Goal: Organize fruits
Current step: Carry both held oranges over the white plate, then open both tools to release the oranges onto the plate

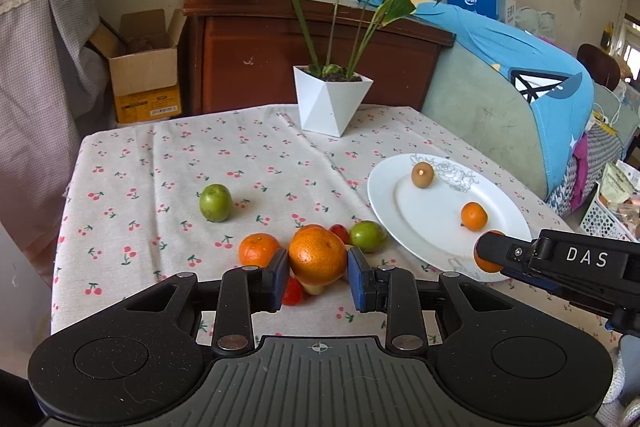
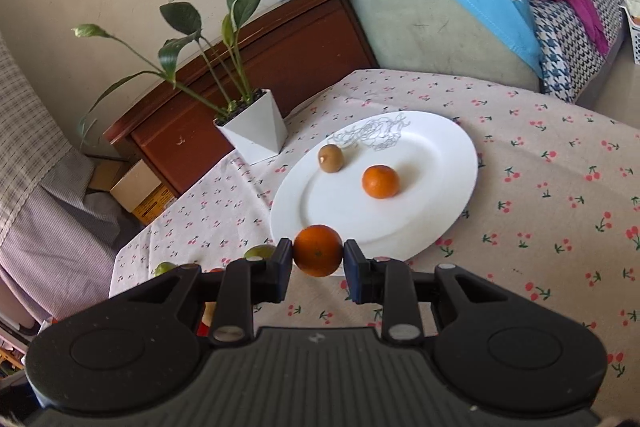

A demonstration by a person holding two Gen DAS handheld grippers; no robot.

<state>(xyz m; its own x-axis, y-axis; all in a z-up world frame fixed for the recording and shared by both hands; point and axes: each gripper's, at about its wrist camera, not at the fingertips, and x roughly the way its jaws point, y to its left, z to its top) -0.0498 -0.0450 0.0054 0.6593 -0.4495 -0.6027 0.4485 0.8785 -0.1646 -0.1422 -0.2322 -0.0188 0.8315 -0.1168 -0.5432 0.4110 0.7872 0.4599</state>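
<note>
The left gripper is clamping a large round orange with a bright, dimpled skin between its blue pads, just above the remaining pile of fruit. The right gripper is pressing its pads on a smaller, smooth orange mandarin, which is hanging at the near rim of the white round ceramic plate.

On the table a pale cloth printed with small red cherries is lying – on it a green round fruit is sitting alone, and another orange mandarin, a second green fruit and some small red fruits are crowding near the left gripper. A white angular pot with a long-leaved green plant is standing at the far edge. Behind it are a dark brown wooden cabinet, an open cardboard box and a sofa with a blue cloth over it.

The plate is holding two things – a small brown round fruit and one orange mandarin on the plate, apart from each other.
</note>
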